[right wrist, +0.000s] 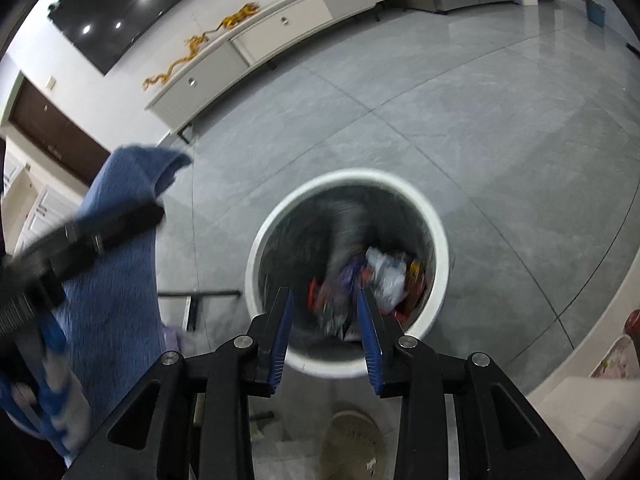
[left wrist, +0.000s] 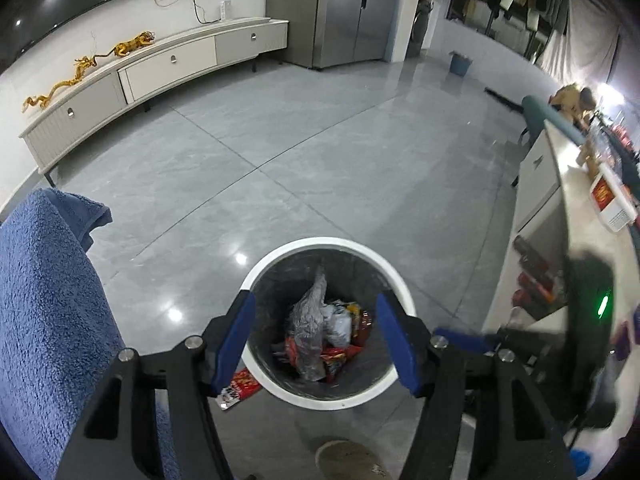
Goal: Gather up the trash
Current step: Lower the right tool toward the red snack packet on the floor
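A round bin with a white rim (left wrist: pixel 328 242) (right wrist: pixel 348 176) and a dark liner stands on the grey floor. Inside lie a silver wrapper (left wrist: pixel 310 312), white bags and red packets (left wrist: pixel 336 360). My left gripper (left wrist: pixel 315 300) hangs open over the bin with nothing between its blue pads. My right gripper (right wrist: pixel 323 292) is also above the bin, its jaws narrowly apart. A blurred purple and silver wrapper (right wrist: pixel 340 272) shows below and between its fingers, and no pad presses on it. A red packet (left wrist: pixel 240 386) lies on the floor just left of the bin.
A blue towel (left wrist: pixel 52 300) (right wrist: pixel 116 280) hangs close on the left. A white counter (left wrist: pixel 568 200) with boxes runs along the right. A low TV cabinet (left wrist: pixel 160 68), a fridge (left wrist: pixel 348 8) and a blue bucket (left wrist: pixel 460 64) stand far off. A beige slipper (right wrist: pixel 352 440) is near the bin.
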`<state>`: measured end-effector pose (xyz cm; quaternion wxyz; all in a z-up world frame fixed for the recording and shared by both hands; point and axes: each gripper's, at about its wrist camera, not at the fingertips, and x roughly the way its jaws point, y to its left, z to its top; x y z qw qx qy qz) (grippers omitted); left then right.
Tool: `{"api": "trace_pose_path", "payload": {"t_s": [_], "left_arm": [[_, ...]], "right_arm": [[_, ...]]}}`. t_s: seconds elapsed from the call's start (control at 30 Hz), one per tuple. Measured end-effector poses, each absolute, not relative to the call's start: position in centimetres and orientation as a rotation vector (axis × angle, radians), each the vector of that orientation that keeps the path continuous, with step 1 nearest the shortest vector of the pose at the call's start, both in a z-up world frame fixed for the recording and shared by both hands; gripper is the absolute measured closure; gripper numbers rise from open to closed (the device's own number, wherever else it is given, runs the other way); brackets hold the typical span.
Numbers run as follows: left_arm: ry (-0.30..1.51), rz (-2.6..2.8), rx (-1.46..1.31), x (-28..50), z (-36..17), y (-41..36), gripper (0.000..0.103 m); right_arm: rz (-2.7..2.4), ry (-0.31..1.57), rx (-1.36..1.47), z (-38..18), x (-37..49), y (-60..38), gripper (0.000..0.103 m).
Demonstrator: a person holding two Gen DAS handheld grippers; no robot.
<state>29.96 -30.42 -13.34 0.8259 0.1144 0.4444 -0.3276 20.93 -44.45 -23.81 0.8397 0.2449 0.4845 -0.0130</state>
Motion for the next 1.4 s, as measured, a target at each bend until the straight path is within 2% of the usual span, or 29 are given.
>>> {"api": "trace_pose_path", "payload": {"t_s": [0.33,0.57,0.7,0.77,1.0,1.2,1.4], "left_arm": [[0.883,-0.655,0.165,29.0,-10.0,-23.8,0.042],[0.841,-0.610,0.074,28.9,-7.7,-18.7,0.042],[0.813,-0.584,0.041,28.1,-5.7,-15.8,0.042],[0.796,-0.550,0.039,27.5,-4.7,-13.9,0.042],[0.816,-0.352,0.006,26.6,-3.3,-6.4,0.042],[0.887,-0.191,-0.081,26.9,-4.6,-1.1,0.042],[0.900,-0.114,-0.089,27.3,-4.8,0.5,0.042]], "right_arm": [[0.226,1.182,0.458,-29.6,17.6,-37.6,0.069],[0.284,1.432,0.399,-38.8,17.1,-34.1,0.068],[0.315,1.553,0.361,-44.3,18.2,-31.3,0.064],[0.336,1.578,0.310,-46.5,19.0,-29.3,0.058],[0.353,1.532,-0.027,-51.3,26.7,-23.1,0.038],[0.338,1.365,-0.354,-54.0,32.8,-19.0,0.027],[0.410,1.236,-0.574,-57.0,35.8,-16.3,0.018]]}}
